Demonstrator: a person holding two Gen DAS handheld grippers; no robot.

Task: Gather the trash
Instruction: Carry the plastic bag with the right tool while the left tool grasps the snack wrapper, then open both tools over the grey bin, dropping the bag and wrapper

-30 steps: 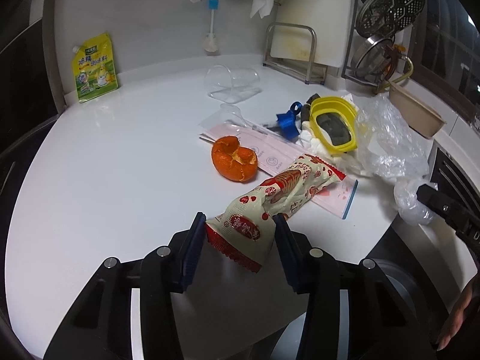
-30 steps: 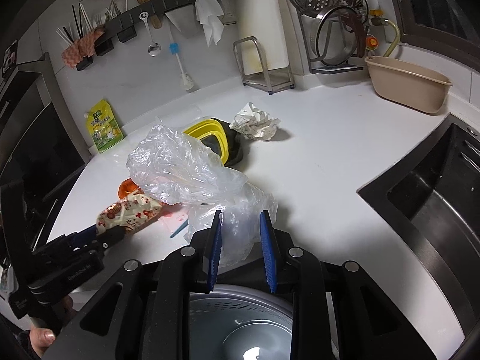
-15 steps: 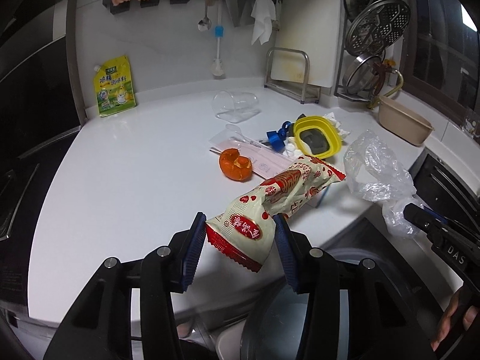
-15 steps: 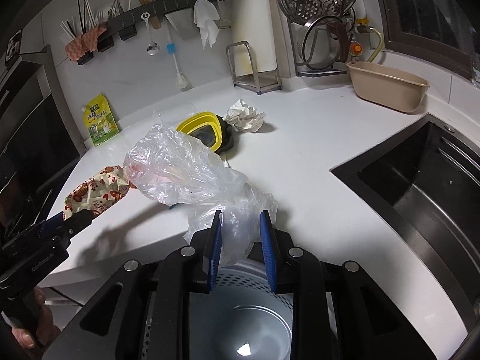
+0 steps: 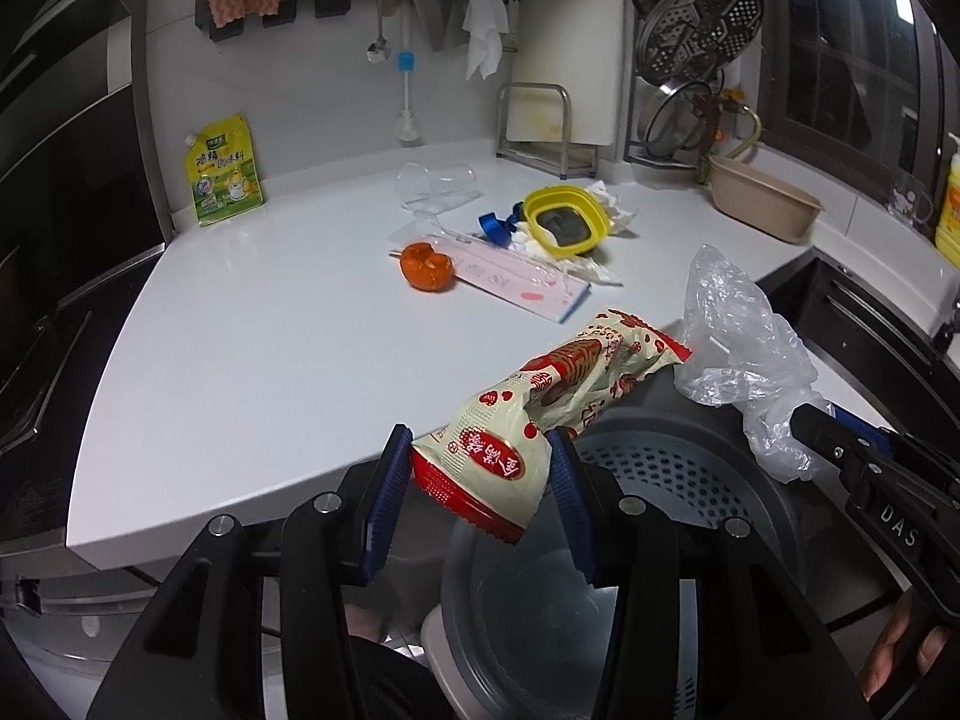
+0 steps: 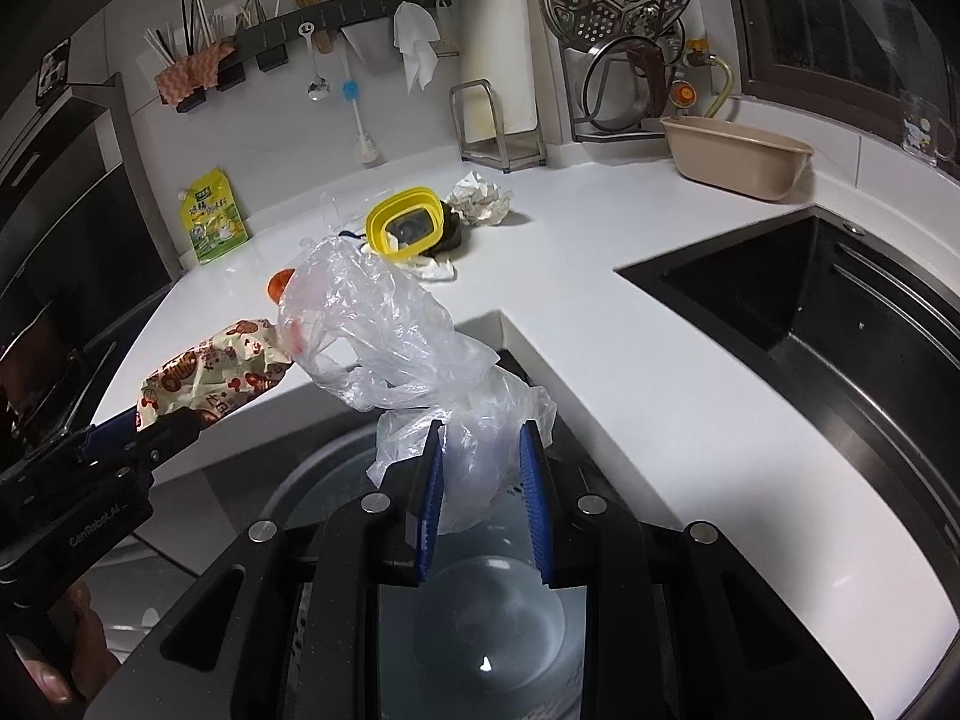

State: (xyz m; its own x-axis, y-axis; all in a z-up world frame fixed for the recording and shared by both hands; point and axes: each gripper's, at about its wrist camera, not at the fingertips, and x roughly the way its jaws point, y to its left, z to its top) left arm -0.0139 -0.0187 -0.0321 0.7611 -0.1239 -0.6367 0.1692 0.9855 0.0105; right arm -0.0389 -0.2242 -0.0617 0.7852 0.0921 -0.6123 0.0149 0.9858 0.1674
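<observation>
Wrapper [image 5: 540, 414] now over bin [image 5: 678, 468], in left gripper [image 5: 477, 495]

Both views are evenly lit from overhead, and the white worktop [image 5: 252, 324] looks bright with soft sheen. Corners fall to black vignette, and straight edges bow with fisheye distortion. A small glare spot glints in the bin [image 6: 486, 663]. Focus is mostly sharp.

Your left gripper [image 5: 480, 474] is clamping its blue pads [image 5: 384, 498] on something, fingers pointing forward and level. Your right gripper [image 6: 483, 480] is pinching likewise, angled in from the right, your bare hand [image 5: 900, 654] gripping its handle.
</observation>
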